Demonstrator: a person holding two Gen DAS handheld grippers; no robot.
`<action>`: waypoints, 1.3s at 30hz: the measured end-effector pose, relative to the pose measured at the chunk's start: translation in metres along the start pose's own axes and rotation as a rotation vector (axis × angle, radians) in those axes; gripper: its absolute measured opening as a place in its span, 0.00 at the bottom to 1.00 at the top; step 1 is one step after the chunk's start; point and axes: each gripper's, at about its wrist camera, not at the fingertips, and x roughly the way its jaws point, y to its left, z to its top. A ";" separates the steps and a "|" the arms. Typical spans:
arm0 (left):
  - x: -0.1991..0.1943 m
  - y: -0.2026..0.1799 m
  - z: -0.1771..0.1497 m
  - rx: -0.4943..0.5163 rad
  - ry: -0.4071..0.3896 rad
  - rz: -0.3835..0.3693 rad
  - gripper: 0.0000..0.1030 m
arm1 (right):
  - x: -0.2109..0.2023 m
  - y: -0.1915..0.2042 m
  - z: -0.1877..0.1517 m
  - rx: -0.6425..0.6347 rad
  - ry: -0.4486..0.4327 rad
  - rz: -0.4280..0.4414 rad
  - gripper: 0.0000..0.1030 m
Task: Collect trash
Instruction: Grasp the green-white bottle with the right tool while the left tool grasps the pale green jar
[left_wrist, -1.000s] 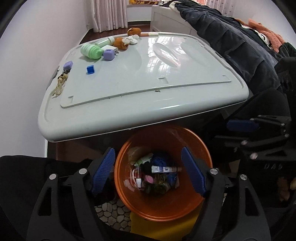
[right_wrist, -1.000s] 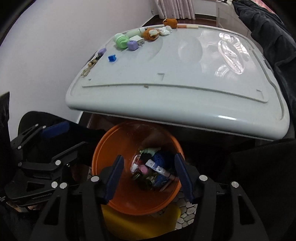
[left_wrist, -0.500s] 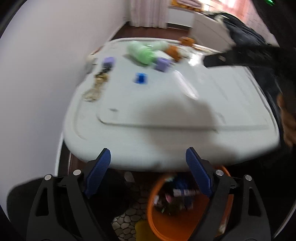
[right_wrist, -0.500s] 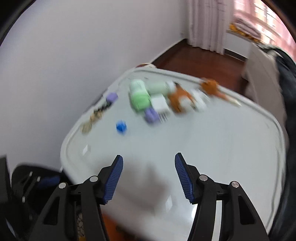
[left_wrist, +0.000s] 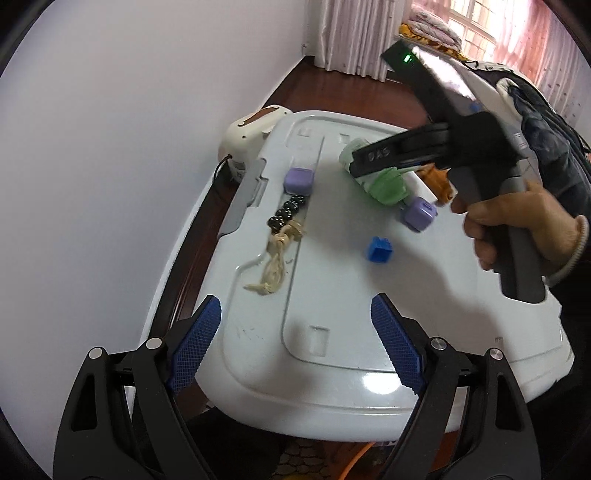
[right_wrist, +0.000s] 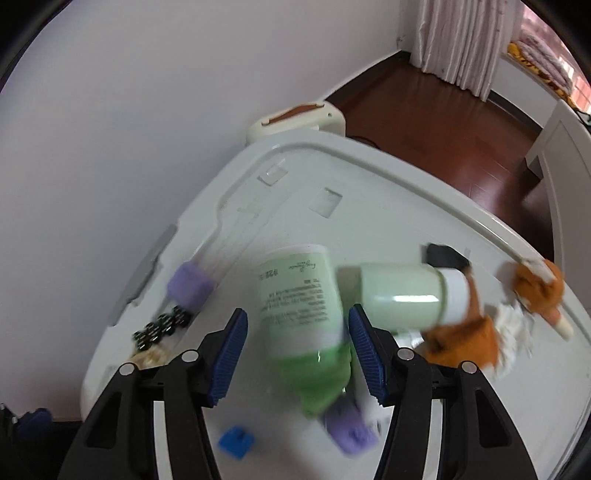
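Hovering over the pale lid surface (left_wrist: 332, 295) with both tools. On the left, my left tool (left_wrist: 295, 347) is spread wide with nothing in it, above the near edge, with the cord with dark beads (left_wrist: 282, 236) and blue cube (left_wrist: 379, 249) ahead. Further right, my right tool (right_wrist: 297, 354) has been closing a bit; the green tube (right_wrist: 299, 295) sits between its blue pads (right_wrist: 364, 352), but it's too blurry to tell if they touch. Orange plush (right_wrist: 469, 339) lies to its right.

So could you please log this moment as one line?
left gripper: open, empty, over lid | right gripper: open, jaws astride green tube, not gripping | bin: out of view
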 end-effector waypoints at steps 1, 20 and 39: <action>0.001 0.001 0.001 -0.005 0.003 -0.002 0.79 | 0.007 0.002 0.001 -0.004 0.018 -0.007 0.52; 0.038 -0.069 0.080 0.263 -0.076 -0.056 0.79 | -0.154 -0.107 -0.139 0.300 -0.252 0.091 0.46; 0.169 -0.142 0.143 0.747 -0.005 -0.260 0.52 | -0.161 -0.158 -0.196 0.459 -0.295 0.082 0.46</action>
